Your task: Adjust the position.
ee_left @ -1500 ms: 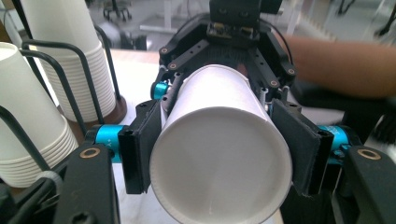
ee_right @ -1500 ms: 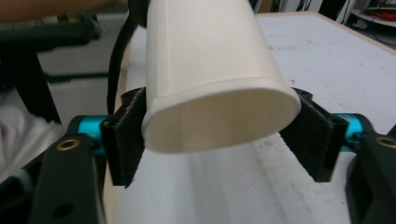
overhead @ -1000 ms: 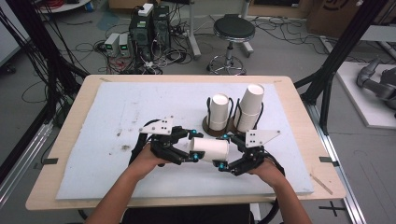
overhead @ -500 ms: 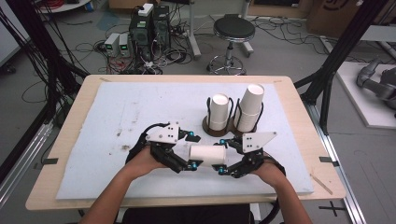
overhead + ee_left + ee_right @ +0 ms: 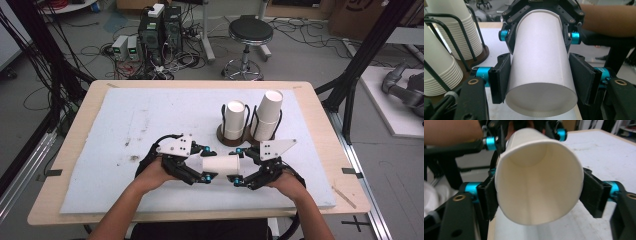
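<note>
A white paper cup (image 5: pixel 220 163) lies on its side just above the board, held between my two grippers. The left gripper (image 5: pixel 206 163) grips its narrow closed end. In the left gripper view both black pads (image 5: pixel 501 80) press the cup (image 5: pixel 539 62), on which the left gripper's (image 5: pixel 541 77) jaws have just been closing. The right gripper (image 5: pixel 238 165) holds the wide open end. In the right gripper view the cup's mouth (image 5: pixel 536 195) faces the camera, and the right gripper's (image 5: pixel 540 200) pads touch its sides. Those jaws have just been opening slightly.
Two stacks of paper cups (image 5: pixel 234 120) (image 5: pixel 267 115) stand in a black wire holder on a brown base (image 5: pixel 222 137), just beyond the grippers. A white foam board (image 5: pixel 125 130) covers the wooden table (image 5: pixel 75 125). The left gripper view has the stacks (image 5: pixel 451 25) at its left.
The cup and both hands stay almost where they were. The left gripper's jaws look wider half a second ago and are tight on the cup now.
</note>
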### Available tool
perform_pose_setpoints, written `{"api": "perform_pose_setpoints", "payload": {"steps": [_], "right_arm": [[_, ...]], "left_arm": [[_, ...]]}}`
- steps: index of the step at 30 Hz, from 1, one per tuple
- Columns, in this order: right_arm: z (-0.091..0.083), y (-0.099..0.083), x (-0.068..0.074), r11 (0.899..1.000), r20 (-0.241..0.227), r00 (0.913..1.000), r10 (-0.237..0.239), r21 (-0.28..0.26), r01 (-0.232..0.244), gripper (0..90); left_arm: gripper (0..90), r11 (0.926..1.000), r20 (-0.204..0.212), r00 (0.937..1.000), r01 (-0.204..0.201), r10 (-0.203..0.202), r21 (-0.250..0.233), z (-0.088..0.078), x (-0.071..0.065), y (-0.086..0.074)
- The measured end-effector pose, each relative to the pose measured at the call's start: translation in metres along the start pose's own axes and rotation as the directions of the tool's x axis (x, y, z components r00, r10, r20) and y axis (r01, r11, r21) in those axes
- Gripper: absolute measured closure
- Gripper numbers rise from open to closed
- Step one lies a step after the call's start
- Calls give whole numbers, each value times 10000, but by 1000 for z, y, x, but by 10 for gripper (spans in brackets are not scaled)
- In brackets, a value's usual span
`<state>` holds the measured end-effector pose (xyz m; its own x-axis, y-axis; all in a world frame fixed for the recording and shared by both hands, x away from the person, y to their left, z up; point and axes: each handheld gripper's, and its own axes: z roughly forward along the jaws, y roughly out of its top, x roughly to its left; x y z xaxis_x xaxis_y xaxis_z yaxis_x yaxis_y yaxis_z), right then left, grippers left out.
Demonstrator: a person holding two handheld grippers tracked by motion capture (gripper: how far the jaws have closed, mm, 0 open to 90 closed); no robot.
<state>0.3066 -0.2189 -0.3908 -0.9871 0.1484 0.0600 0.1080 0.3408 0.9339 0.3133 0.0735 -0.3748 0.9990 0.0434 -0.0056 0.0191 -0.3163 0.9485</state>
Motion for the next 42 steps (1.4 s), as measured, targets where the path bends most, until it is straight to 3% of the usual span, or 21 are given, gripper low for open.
{"api": "perform_pose_setpoints", "payload": {"steps": [4,7,11,14,21,25,26,29,35,39,42], "right_arm": [[-4,-1,-2,9973,193,9983,541,-498,-531,212],[-4,0,-1,9953,167,9979,622,-748,-608,206],[-2,0,-1,9948,37,9984,559,-852,-554,208],[-3,0,0,9961,-139,9993,336,-817,-346,274],[-3,0,0,9989,-216,9997,-127,-446,117,321],[0,-1,0,9998,-162,9997,-173,-134,171,323],[0,-1,0,9998,-152,9998,-142,-106,140,323],[1,0,1,9999,-230,9997,-103,55,104,324],[3,1,2,9995,-208,9997,-128,292,134,334],[2,1,2,9997,-195,9998,-63,256,68,323],[2,0,1,9993,-183,9991,374,-91,-376,275]], "left_arm": [[367,9967,-44,9996,287,-292,-755,-1,1,-5],[366,9884,97,9986,530,-522,-1425,-1,2,-10],[365,9846,256,9979,632,-598,-1631,2,1,-14],[366,9847,308,9977,640,-598,-1620,4,1,-16],[358,9947,213,9978,645,-630,-803,6,-1,-17],[284,9996,-379,9990,247,-242,126,8,-5,-12],[283,9989,-401,9992,-17,36,475,9,-6,-10],[283,9942,-398,9985,-336,379,1023,12,-7,-7],[351,9923,-158,9989,-427,448,1162,18,-7,-9],[360,9944,-91,9999,-133,144,1051,20,-6,-13],[358,9976,-199,9997,151,-138,680,20,-5,-15]]}}
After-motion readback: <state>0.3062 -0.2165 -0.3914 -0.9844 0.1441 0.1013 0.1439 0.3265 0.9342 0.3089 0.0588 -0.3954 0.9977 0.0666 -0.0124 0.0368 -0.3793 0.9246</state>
